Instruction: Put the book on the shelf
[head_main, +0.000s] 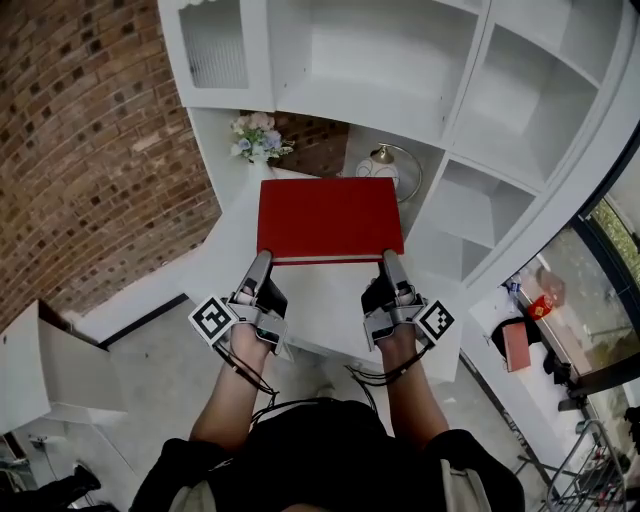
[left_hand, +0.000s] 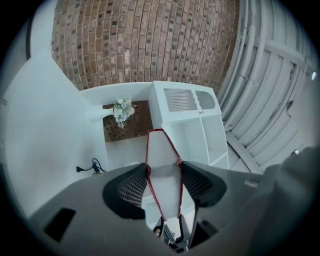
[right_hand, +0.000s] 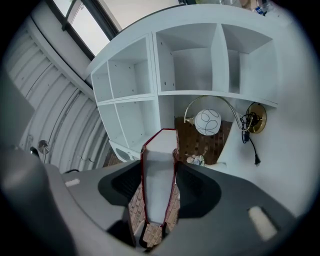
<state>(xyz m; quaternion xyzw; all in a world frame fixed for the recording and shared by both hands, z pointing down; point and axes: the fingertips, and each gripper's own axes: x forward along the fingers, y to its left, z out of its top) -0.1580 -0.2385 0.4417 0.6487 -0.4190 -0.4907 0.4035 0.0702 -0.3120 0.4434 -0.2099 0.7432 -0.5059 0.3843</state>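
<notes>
A red hardcover book (head_main: 330, 218) is held flat in the air in front of the white shelf unit (head_main: 520, 110). My left gripper (head_main: 262, 260) is shut on its near left edge and my right gripper (head_main: 391, 260) on its near right edge. In the left gripper view the book (left_hand: 164, 150) shows edge-on, white pages framed by red covers, pinched between the dark pads (left_hand: 134, 187). The right gripper view shows the same: the book (right_hand: 161, 155) stands clamped between the pads (right_hand: 194, 186), pointing at the open compartments (right_hand: 192, 65).
Under the book lies a white counter (head_main: 330, 310). Behind it stand a small vase of flowers (head_main: 258, 138) and a round globe lamp (head_main: 385, 165) on a brass arc. A brick wall (head_main: 90, 140) rises at left. Windows and clutter sit at right (head_main: 535, 310).
</notes>
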